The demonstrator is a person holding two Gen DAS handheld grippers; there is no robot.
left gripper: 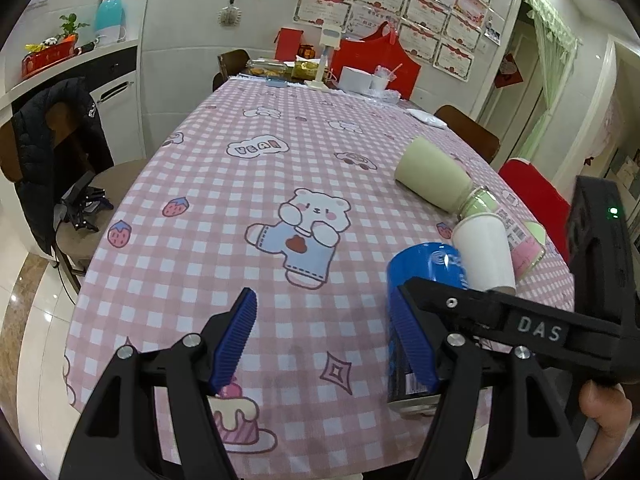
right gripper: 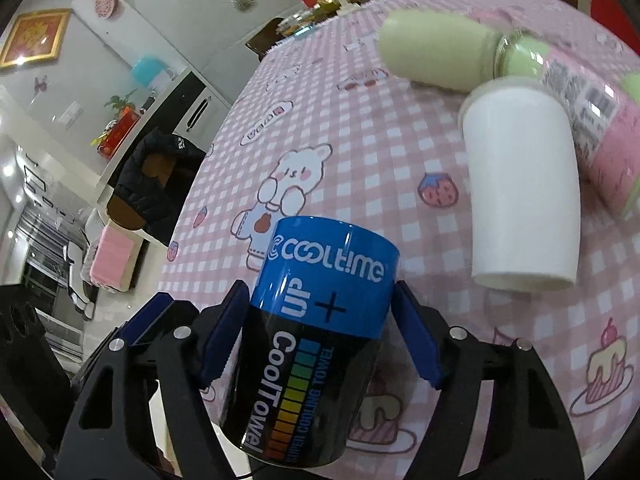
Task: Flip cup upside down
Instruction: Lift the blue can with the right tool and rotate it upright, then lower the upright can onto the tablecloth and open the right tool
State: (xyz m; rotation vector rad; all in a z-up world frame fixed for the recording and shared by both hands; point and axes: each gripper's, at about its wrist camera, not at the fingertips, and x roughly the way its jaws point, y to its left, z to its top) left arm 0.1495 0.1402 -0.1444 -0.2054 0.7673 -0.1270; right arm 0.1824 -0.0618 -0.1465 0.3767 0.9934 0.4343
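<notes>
Right tool (right gripper: 320, 336) with ribbed blue pads straddling a glossy blue-and-black cylindrical cup (right gripper: 316, 332), grip unclear, left tool (left gripper: 324, 344) spread wide and empty, over pink checked cloth surface (left gripper: 240, 208), smooth white paper cup (right gripper: 520, 188) beyond.

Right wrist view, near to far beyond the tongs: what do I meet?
Blue-and-black CoolTowel can between the right tongs → white cup on its side → pale green cup, also on its side → clutter at the table's far end.
</notes>
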